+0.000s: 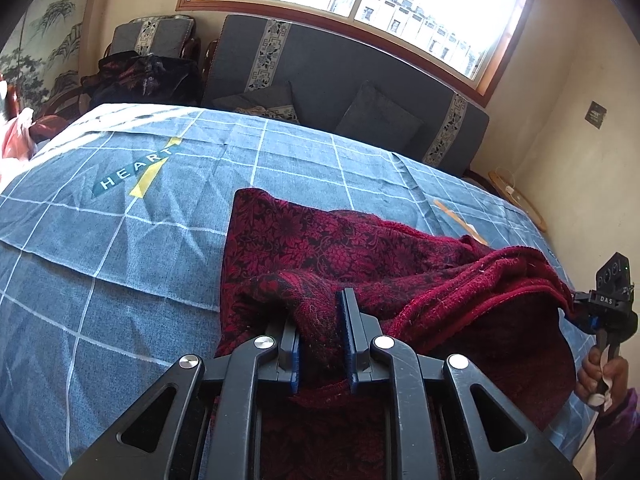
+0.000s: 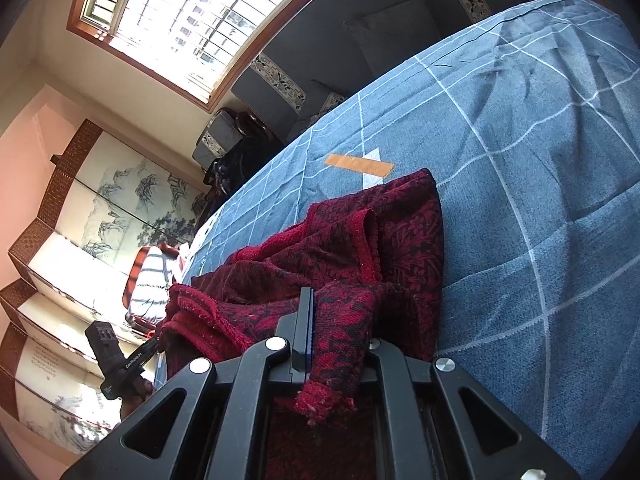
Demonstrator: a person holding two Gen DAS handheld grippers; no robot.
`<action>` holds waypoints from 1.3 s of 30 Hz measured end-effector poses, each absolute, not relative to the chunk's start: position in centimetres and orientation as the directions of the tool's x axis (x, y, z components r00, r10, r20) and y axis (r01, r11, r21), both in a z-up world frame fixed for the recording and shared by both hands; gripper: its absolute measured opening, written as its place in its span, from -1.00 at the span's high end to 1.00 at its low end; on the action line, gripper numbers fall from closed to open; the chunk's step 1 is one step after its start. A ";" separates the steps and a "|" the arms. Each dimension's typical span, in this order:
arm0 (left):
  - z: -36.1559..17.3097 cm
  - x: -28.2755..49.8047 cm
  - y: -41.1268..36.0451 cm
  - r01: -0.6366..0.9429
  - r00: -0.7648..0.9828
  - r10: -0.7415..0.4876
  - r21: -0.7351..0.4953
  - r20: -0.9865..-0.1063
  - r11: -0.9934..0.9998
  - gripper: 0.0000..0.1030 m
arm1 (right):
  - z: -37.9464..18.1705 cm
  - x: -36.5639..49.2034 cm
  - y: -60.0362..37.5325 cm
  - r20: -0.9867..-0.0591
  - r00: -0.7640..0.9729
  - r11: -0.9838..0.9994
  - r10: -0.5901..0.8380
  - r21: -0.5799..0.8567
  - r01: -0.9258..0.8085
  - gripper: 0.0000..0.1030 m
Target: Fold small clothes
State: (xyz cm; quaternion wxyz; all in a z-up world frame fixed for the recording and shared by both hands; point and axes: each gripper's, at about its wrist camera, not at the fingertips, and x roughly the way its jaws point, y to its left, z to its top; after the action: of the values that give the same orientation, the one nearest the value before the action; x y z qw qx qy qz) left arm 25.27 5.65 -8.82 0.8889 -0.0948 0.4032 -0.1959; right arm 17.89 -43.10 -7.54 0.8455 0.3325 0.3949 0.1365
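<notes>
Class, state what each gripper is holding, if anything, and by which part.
Both hold the dark red patterned knit garment: the left gripper by a bunched fold, the right gripper at a ribbed edge.

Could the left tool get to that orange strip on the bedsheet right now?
Probably not as things stand: the left tool has red cloth between its fingers, and that bunched cloth lies between it and the orange strip on the bedsheet.
</notes>
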 end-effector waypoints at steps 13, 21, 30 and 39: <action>-8.2 25.9 7.6 0.201 0.550 -0.570 -0.565 -0.611 0.800 0.20 | -7.7 16.7 -44.4 -0.541 0.662 0.688 0.518 0.724 0.054 0.82; -5.9 25.6 9.9 0.170 0.645 -0.565 -0.625 -0.514 0.762 -0.78 | -8.1 16.4 -46.5 -0.426 0.704 0.560 0.569 0.827 0.048 0.71; -6.9 24.7 10.4 0.146 0.638 -0.517 -0.569 -0.571 0.809 -0.78 | -6.9 13.7 -50.2 -0.259 0.810 0.433 0.526 0.901 0.007 -0.22; -8.1 22.6 11.9 0.173 0.586 -0.483 -0.482 -0.651 0.859 -0.78 | -5.8 11.8 -48.8 -0.429 0.779 0.652 0.457 0.757 0.034 -0.22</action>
State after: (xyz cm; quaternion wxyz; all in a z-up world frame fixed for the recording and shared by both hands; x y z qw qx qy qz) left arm 22.55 11.91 -8.09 0.8705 -0.1871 0.4144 -0.1885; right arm 11.85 -48.84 -5.79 0.8550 0.3982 0.3084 0.1238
